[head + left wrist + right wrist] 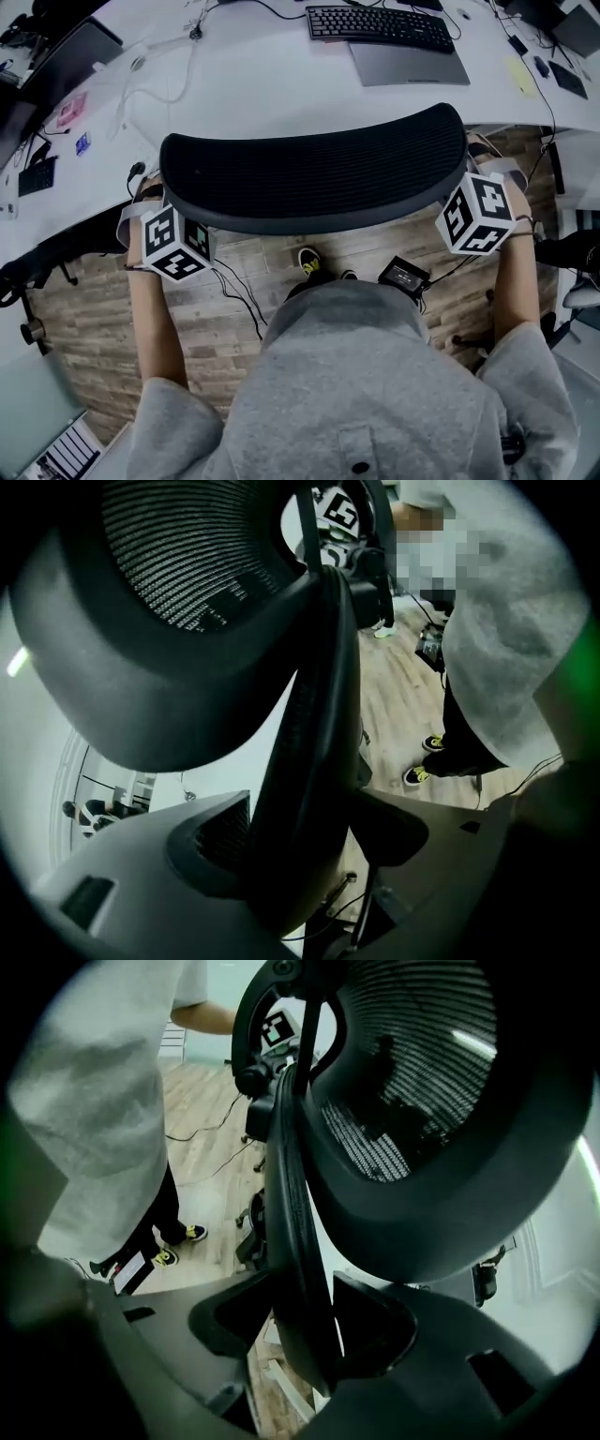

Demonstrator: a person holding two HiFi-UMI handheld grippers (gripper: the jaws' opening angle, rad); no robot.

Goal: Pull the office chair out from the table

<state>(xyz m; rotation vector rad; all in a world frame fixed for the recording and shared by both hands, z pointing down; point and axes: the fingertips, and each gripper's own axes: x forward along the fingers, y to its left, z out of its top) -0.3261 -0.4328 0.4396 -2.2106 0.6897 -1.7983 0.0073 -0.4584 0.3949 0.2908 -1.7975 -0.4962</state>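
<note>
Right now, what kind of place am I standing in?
Most likely an office: a long white desk carrying a keyboard, a mesh-backed office chair pushed up to it, and wood-look flooring underneath.

A black chair [314, 169] back goes across the middle. The left tongs [172, 239] are at its left end and the right tongs [476, 214] are at its right end. Behind the chair is a white counter [262, 84] with a black keyboard [380, 26]. Below is a wood floor [234, 309].
</note>
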